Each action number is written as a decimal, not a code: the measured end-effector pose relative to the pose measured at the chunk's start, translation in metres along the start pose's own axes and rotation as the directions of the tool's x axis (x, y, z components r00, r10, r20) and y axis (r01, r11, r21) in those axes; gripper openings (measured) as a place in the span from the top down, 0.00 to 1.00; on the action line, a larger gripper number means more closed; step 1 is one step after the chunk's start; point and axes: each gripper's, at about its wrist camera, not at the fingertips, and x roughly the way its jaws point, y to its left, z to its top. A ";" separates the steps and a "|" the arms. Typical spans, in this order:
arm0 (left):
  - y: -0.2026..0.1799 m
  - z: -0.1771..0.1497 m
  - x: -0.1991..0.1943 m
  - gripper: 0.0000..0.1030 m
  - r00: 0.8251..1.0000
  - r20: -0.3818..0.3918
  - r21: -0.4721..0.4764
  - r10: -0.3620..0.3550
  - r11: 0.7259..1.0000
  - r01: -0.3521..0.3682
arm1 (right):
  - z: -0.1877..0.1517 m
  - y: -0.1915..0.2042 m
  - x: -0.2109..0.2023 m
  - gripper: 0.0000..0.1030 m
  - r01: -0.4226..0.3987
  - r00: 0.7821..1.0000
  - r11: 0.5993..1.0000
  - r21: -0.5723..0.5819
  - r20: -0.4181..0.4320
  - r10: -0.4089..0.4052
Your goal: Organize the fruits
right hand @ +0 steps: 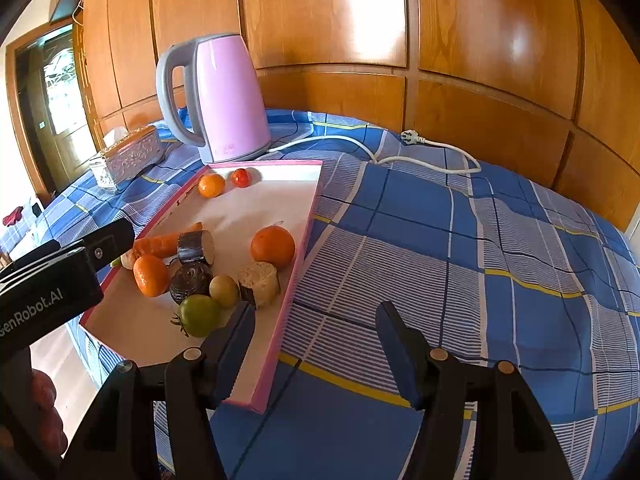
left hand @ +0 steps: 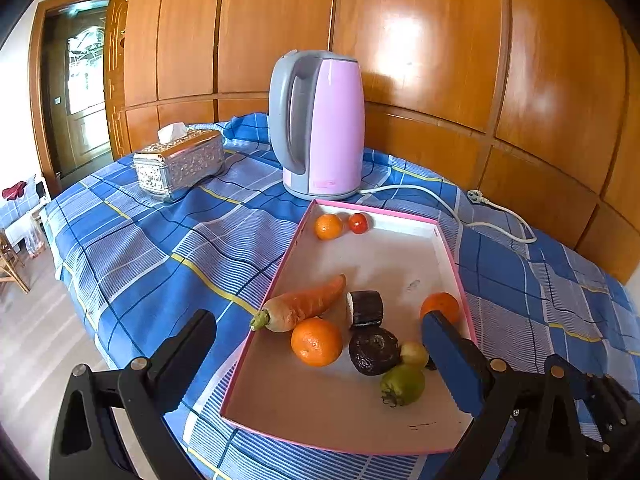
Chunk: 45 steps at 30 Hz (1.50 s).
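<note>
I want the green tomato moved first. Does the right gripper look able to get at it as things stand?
Probably yes. The right gripper is open, and the green tomato lies just beside its left finger, at the near edge of the pile in the tray. Nothing covers it, though a smaller yellow-green fruit touches it behind.

Wall panels (left hand: 440, 40): glossy varnished wood, strong glare. Tablecloth (left hand: 160, 248): matt woven cloth, creased. Kettle (left hand: 324, 120): smooth satin pink body, grey plastic handle at its 9 o'clock. Tissue box (left hand: 180, 164): embossed shiny metal look. Tray (left hand: 448, 248): matt white card, pink rim. Oranges (left hand: 317, 342): dimpled, slight sheen.
</note>
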 end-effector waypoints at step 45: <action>-0.004 -0.001 0.002 0.00 1.000 -0.013 0.001 0.013 1.000 -0.013 | -0.003 0.002 -0.001 0.38 -0.002 1.000 1.000 -0.011 -0.001 0.002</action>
